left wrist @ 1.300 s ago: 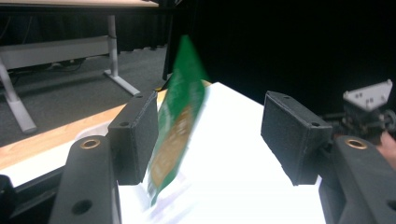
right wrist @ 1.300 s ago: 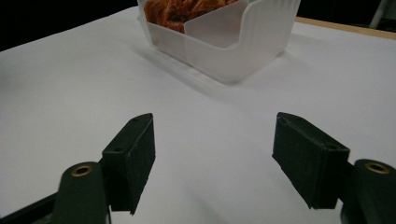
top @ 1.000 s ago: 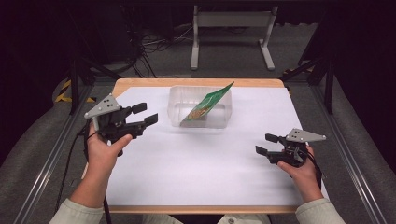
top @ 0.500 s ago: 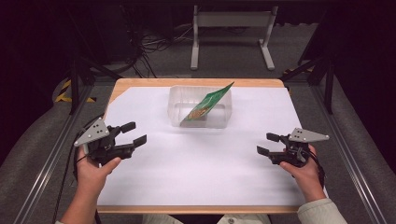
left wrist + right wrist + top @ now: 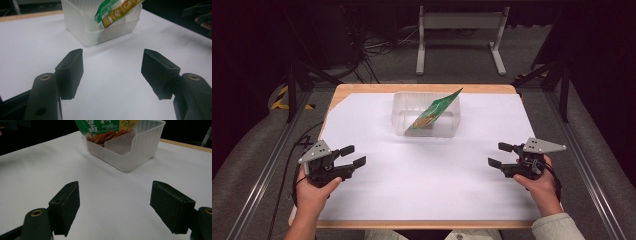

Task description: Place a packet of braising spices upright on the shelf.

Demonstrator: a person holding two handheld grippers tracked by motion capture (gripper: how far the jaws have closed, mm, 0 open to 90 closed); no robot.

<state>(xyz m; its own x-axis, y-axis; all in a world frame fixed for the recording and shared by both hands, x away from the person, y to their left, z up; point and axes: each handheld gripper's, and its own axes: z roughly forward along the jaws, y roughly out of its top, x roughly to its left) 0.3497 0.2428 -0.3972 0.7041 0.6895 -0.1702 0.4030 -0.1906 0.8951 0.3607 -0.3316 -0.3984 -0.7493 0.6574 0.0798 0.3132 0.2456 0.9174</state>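
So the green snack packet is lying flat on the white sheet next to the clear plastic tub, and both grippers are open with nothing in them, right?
Not quite. The green snack packet stands tilted inside the clear plastic tub, not flat on the white sheet beside it; the high view shows this. The rest holds: the left gripper and right gripper are open, with nothing in them.

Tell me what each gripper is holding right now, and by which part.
Nothing is held. The left gripper and right gripper both stand open over the white sheet; the snack packet leans in the clear container, untouched.
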